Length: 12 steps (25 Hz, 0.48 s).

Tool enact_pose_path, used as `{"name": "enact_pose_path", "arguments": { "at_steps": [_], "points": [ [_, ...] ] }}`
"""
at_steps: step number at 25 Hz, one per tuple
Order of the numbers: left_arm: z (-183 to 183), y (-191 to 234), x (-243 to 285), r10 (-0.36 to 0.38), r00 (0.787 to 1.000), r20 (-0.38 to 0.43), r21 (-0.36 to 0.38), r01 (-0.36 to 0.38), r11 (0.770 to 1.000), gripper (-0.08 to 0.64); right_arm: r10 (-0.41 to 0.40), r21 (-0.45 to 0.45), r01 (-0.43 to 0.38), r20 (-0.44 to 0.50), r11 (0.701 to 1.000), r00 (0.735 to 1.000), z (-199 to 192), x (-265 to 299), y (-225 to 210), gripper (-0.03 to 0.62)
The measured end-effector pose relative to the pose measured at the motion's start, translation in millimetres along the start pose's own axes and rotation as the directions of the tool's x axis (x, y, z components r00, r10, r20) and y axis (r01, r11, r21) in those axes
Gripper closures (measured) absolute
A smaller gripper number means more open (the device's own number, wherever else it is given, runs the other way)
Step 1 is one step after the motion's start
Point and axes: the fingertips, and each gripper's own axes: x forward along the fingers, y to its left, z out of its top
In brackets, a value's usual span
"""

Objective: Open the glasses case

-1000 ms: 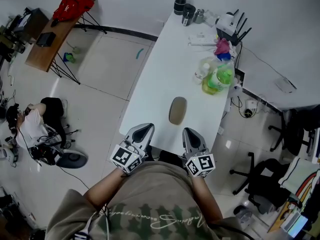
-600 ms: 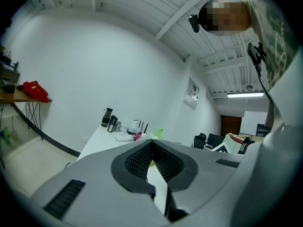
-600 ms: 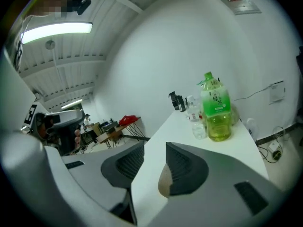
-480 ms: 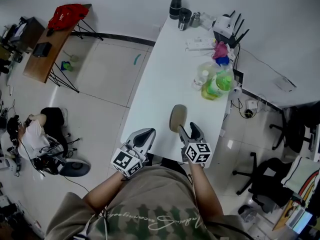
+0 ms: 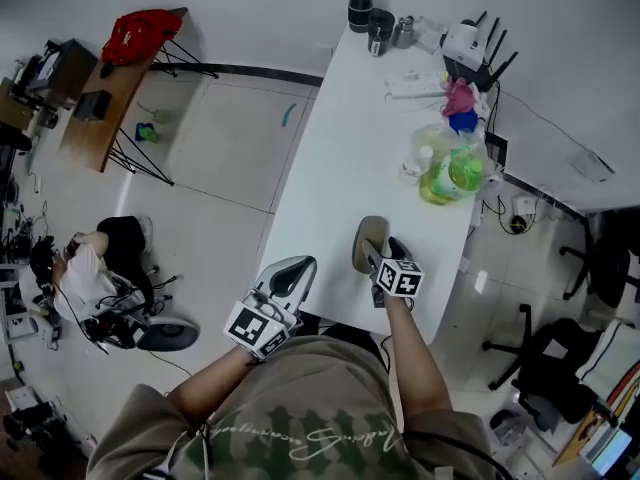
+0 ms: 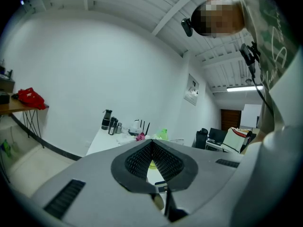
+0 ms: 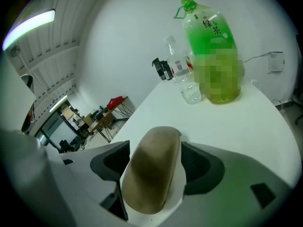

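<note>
Your right gripper [image 5: 378, 256], jaws just opening, straddles the glasses case [image 7: 151, 174] on the tabletop [image 5: 340, 158]; left gripper [image 5: 291, 270] clenched, empty

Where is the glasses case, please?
The glasses case lies at the table's near edge in the head view, between the right gripper's jaws, which have just been opening.

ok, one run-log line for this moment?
glasses case: closed, on table | right gripper: jaws just been opening, case between them, unclamped | left gripper: shut, empty

White table [image 5: 340, 168] on pale tiled floor [image 5: 220, 143], wooden desk [image 5: 115, 73] aside.
</note>
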Motion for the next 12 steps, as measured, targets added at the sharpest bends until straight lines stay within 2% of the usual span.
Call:
{"name": "enact_pose_path", "arguments": {
  "at_steps": [3,4,9,12],
  "points": [
    [-2,-7,4,-0.026,0.999,-0.021,0.103,0.028,0.994,0.554,-0.006,-0.016,0.005,-0.065,1.0,0.998,-8,19,-5,0.273],
    [-3,-9,7,-0.035,0.999,-0.029,0.108,0.038,0.993,0.554,0.002,-0.012,-0.003,-0.088,1.0,0.996,-10,24,-5,0.273],
    [-5,-7,20,-0.043,0.999,-0.031,-0.003,0.043,0.999,0.554,0.044,0.061,-0.036,-0.145,0.998,0.988,-17,33,-4,0.273],
    [-14,-3,20,-0.046,0.997,-0.061,-0.004,0.045,0.999,0.554,0.096,0.132,-0.075,-0.16,0.988,0.983,-22,40,0,0.248]
  ]
}}
